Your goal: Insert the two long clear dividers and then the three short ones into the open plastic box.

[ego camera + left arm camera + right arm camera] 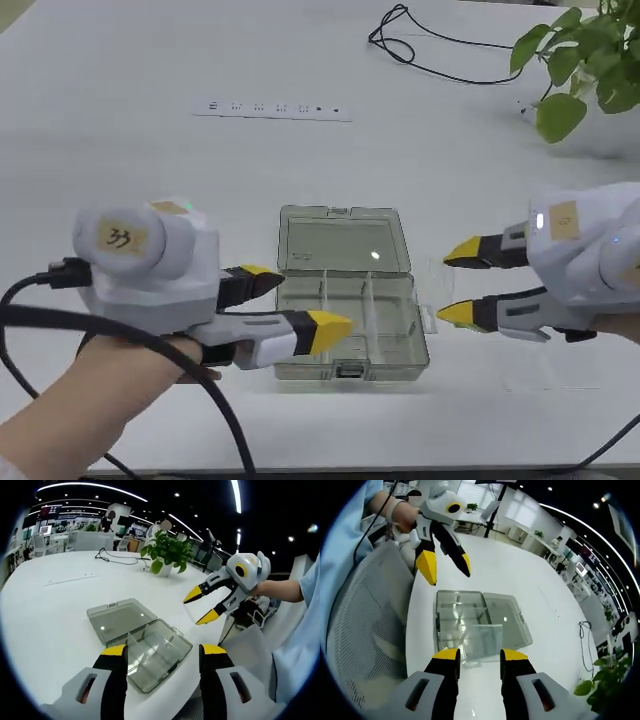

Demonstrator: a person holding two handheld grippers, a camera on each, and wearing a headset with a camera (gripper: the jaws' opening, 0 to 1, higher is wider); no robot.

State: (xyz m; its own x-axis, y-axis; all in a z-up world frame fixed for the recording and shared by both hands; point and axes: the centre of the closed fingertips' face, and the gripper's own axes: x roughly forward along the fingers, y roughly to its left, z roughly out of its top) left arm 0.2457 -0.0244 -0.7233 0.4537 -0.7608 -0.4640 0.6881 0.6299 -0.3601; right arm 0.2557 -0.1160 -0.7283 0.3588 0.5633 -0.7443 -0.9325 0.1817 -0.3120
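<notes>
I see the clear greenish box (390,365) open on the white table (150,150), lid flat behind, thin dividers (366,300) standing inside. The left gripper (300,300) hovers at the box's left and the right gripper (457,282) at its right, both spread wide, holding nothing.

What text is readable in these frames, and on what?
"33": yellow sticker on the white round housing of the left gripper.
Second sticker, on the right gripper: mark too blurred to read.
Long white strip on the table: print too small to read.

White bodies, black jaws and yellow tips mark the left gripper (300,300) and right gripper (452,284). The left bears a "33" sticker (120,238) and a black cable (130,322).
</notes>
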